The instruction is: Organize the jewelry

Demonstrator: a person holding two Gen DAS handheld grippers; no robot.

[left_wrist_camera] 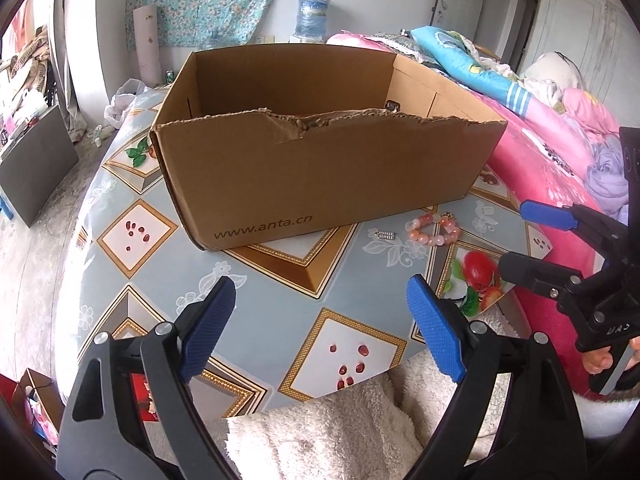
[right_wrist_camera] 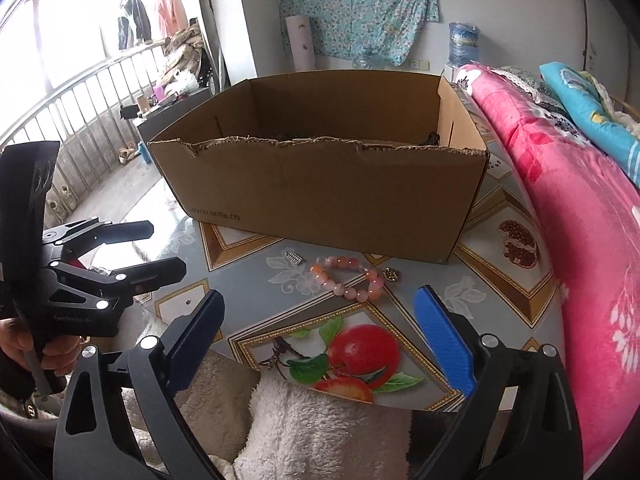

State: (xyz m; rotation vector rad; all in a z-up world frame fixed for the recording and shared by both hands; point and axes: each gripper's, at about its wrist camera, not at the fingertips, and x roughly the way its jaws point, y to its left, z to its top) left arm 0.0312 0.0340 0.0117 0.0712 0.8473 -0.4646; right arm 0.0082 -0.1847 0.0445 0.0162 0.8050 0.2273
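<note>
A pink and orange bead bracelet (right_wrist_camera: pixel 347 280) lies on the patterned table in front of an open cardboard box (right_wrist_camera: pixel 332 188); it also shows in the left wrist view (left_wrist_camera: pixel 434 229). A small silver clasp piece (right_wrist_camera: pixel 293 258) lies left of it, also seen from the left wrist (left_wrist_camera: pixel 385 235). A small gold charm (right_wrist_camera: pixel 391 275) lies at the bracelet's right. My right gripper (right_wrist_camera: pixel 320 312) is open and empty, just short of the bracelet. My left gripper (left_wrist_camera: pixel 320 304) is open and empty, in front of the box (left_wrist_camera: pixel 320 160). Dark items lie in the box, barely visible.
The round table (left_wrist_camera: pixel 280 292) has a floral cloth with fruit pictures. A fluffy white towel (right_wrist_camera: pixel 320 432) lies at its near edge. A pink quilt (right_wrist_camera: pixel 580 240) on a bed runs along the right. A railing and floor are at left.
</note>
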